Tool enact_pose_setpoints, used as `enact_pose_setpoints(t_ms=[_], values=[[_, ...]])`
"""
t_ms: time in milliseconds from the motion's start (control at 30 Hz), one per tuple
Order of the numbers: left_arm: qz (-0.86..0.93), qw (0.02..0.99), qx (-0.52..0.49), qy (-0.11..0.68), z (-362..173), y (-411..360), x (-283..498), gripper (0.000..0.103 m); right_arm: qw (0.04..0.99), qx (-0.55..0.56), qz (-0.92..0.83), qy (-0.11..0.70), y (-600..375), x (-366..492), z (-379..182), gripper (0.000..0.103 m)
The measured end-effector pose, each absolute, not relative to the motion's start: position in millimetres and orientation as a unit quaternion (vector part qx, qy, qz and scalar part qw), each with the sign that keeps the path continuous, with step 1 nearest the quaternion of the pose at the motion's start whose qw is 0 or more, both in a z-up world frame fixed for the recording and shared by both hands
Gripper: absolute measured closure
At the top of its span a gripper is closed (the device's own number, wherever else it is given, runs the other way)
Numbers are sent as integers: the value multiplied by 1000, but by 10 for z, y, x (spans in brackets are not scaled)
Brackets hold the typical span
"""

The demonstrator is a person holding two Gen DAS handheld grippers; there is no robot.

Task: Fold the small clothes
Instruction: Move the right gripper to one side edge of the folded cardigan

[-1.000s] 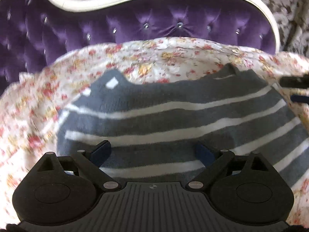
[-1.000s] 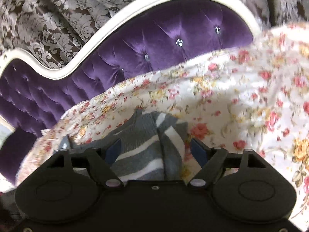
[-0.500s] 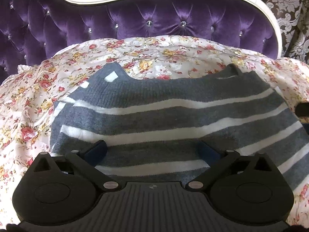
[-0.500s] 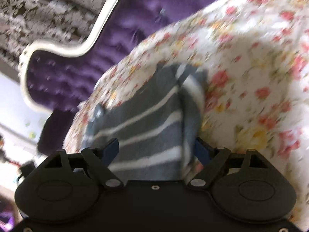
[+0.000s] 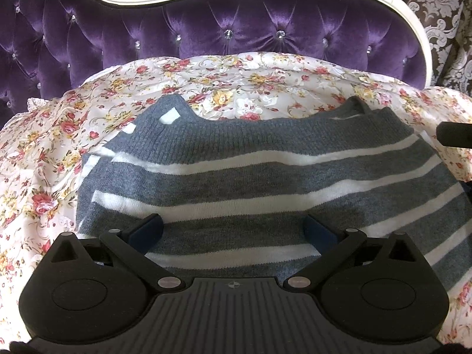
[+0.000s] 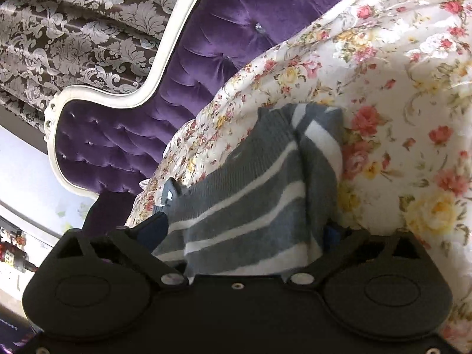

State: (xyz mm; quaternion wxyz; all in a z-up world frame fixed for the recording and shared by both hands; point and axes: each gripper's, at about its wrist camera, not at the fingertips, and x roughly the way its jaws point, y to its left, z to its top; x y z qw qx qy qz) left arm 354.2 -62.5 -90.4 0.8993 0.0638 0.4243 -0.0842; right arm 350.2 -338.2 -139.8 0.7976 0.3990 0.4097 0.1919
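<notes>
Right tool rolled, jaws just widened, left tool spread, striped sweater flat, stripes crosswise

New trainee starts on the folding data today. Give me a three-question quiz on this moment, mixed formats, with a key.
1. Multiple choice: what pattern does the garment under the left gripper have?
A. grey with white stripes
B. red checks
C. plain black

2. True or false: the right gripper is clamped shut on a fold of the floral sheet.

3. Short answer: what stands behind the sheet in the left wrist view, and what colour is it?

Key
1. A
2. False. Its jaws stand wide apart, having just been opening, with the striped garment lying between them, not the sheet.
3. A tufted headboard, purple with a white frame.
</notes>
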Motion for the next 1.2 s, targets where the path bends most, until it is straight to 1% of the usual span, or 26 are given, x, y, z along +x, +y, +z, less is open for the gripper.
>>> enact_pose_setpoints(t_ms=[167, 333, 467, 567, 667, 800, 967, 1067, 1100, 1200], values=[[-84, 898, 65, 428, -905, -621, 3551, 0, 804, 389, 182, 412, -3348, 3488, -1373, 0], [-84, 896, 65, 430, -910, -622, 3558, 0, 790, 348, 244, 442, -3347, 3493, -1371, 0], [-84, 893, 65, 437, -898, -621, 3584, 0, 778, 361, 257, 445, -3402, 3464, -1396, 1], [-96, 890, 58, 441, -848, -577, 3609, 1, 777, 362, 250, 450, -3398, 3466, -1386, 3], [-88, 897, 32, 433, -744, -443, 3534, 2, 781, 354, 247, 451, -3377, 3454, -1370, 4], [-60, 910, 23, 409, -624, -233, 3333, 2, 784, 350, 241, 453, -3367, 3450, -1354, 5], [-15, 909, 29, 415, -610, 79, 3112, 2, 793, 333, 232, 454, -3307, 3442, -1315, 5], [6, 903, 43, 428, -628, 226, 3032, 2, 804, 304, 218, 462, -3200, 3442, -1258, 2], [9, 904, 47, 425, -627, 277, 3002, 2, 807, 294, 209, 467, -3150, 3442, -1234, 0], [22, 911, 46, 410, -617, 408, 2920, 2, 818, 271, 182, 474, -3019, 3440, -1198, 0]])
